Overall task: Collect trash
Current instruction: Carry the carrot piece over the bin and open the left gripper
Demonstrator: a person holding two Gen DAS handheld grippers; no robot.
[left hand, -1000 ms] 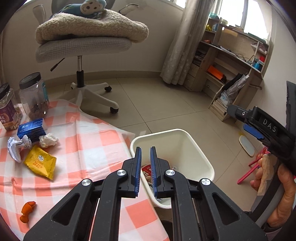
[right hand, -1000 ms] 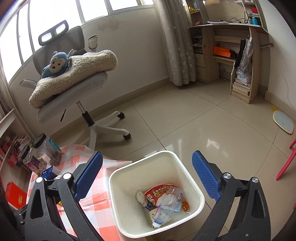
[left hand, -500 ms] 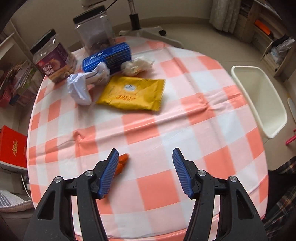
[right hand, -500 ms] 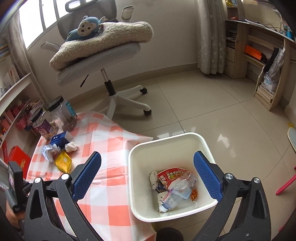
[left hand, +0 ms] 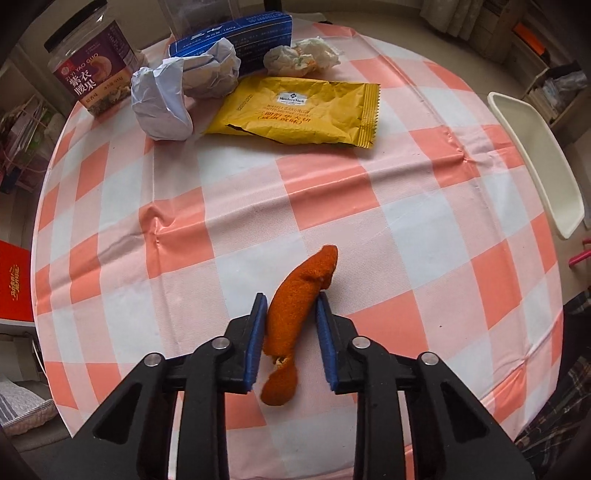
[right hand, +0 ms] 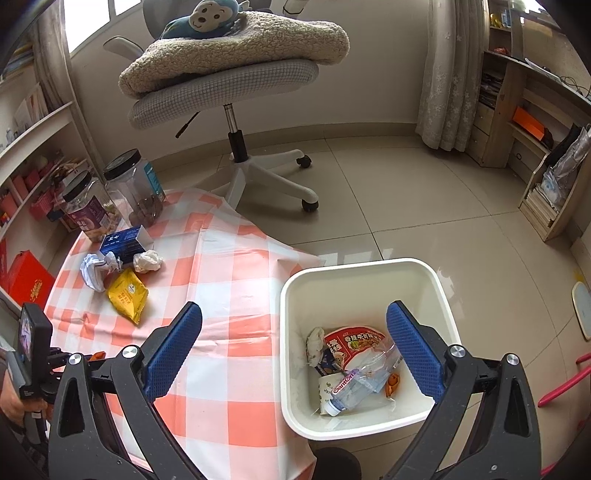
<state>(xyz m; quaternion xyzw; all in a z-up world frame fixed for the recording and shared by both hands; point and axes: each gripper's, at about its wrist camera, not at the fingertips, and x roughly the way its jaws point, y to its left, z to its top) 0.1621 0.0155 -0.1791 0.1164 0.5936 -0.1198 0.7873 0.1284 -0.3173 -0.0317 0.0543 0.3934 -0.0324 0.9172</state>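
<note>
My left gripper (left hand: 290,306) is closed around an orange peel (left hand: 295,295) that lies on the checked tablecloth (left hand: 332,206); both blue pads touch its sides. Farther back lie a yellow snack wrapper (left hand: 299,110), a crumpled white paper (left hand: 166,99) and a wadded tissue (left hand: 301,57). My right gripper (right hand: 295,339) is wide open and empty above the white trash bin (right hand: 369,269), which holds a noodle wrapper, a plastic bottle and other scraps. The bin's rim (left hand: 535,158) shows at the table's right edge.
A blue box (left hand: 236,33) and a nut jar (left hand: 92,70) stand at the table's back. A second clear jar (right hand: 136,184) stands there too. A swivel chair (right hand: 236,85) with a blanket and toy monkey is behind the table. A red box (right hand: 29,280) sits on the floor at left.
My left gripper swung from the bin to the table, opened, came down over the orange peel and closed on it. My right gripper stayed open over the bin, shifting slightly.
</note>
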